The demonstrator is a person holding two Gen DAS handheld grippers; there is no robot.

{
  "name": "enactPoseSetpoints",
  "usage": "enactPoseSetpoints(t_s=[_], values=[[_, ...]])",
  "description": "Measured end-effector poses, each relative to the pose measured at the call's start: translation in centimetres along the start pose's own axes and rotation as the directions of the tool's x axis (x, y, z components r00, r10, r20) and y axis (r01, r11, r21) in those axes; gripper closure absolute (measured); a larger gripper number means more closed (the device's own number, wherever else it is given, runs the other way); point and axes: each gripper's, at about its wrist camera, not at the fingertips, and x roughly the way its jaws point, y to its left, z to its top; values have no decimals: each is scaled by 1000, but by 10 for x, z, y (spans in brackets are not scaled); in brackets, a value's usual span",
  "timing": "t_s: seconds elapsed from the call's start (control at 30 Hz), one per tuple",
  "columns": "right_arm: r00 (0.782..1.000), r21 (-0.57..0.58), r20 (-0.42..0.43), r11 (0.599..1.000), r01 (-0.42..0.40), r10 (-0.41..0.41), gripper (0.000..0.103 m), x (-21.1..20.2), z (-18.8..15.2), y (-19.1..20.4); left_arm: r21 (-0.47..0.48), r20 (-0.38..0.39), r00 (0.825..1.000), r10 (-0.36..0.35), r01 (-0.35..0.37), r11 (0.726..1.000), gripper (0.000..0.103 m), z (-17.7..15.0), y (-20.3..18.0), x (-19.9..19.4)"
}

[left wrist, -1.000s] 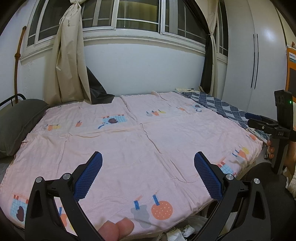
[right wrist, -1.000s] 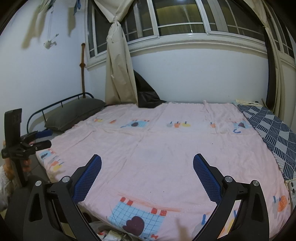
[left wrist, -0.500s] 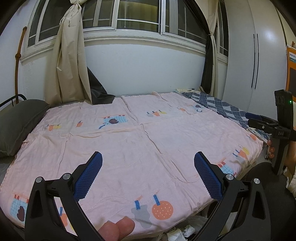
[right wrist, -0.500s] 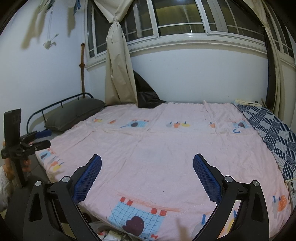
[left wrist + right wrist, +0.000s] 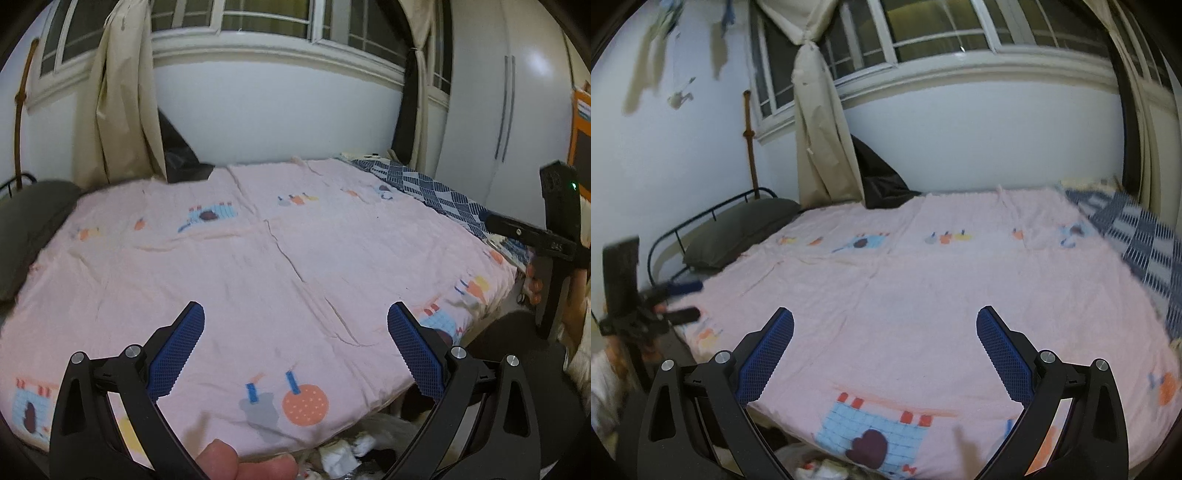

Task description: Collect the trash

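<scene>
My left gripper (image 5: 295, 350) is open and empty, held above the near edge of a bed with a pink quilt (image 5: 258, 266). Crumpled white trash (image 5: 340, 456) lies low below the bed's edge, under the left gripper. My right gripper (image 5: 885, 354) is open and empty above the same pink quilt (image 5: 942, 288). A little white trash (image 5: 820, 469) shows at the bottom edge of the right wrist view. Each gripper shows in the other's view: the right one (image 5: 554, 240) at far right, the left one (image 5: 646, 306) at far left.
A grey pillow (image 5: 738, 229) lies by the metal headboard. A blue checked blanket (image 5: 424, 195) covers the far right of the bed. Curtains (image 5: 122, 110) and a window sit behind. A white wardrobe (image 5: 509, 110) stands at the right. A dark round shape (image 5: 517, 369) sits at the bed's corner.
Both grippers have tilted or moved slightly, with motion blur now; more of the trash below the bed edge shows in the left wrist view. Both stay open.
</scene>
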Motion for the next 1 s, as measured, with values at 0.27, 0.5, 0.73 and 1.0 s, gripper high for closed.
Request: enactPoseSetpoints(t_s=[0.27, 0.5, 0.73, 1.0], values=[[981, 242, -85, 952, 189, -173, 8, 70, -7, -34, -129, -48, 983, 178, -183, 975, 6, 3, 21, 64], [972, 302, -39, 925, 232, -231, 8, 111, 7, -66, -230, -81, 969, 235, -248, 941, 6, 21, 64, 106], [981, 166, -87, 969, 184, -172, 8, 154, 18, -60, -139, -121, 965, 233, -249, 958, 6, 28, 70, 145], [982, -39, -113, 988, 149, -152, 8, 170, 18, -42, -71, -110, 977, 180, -189, 979, 6, 31, 62, 156]])
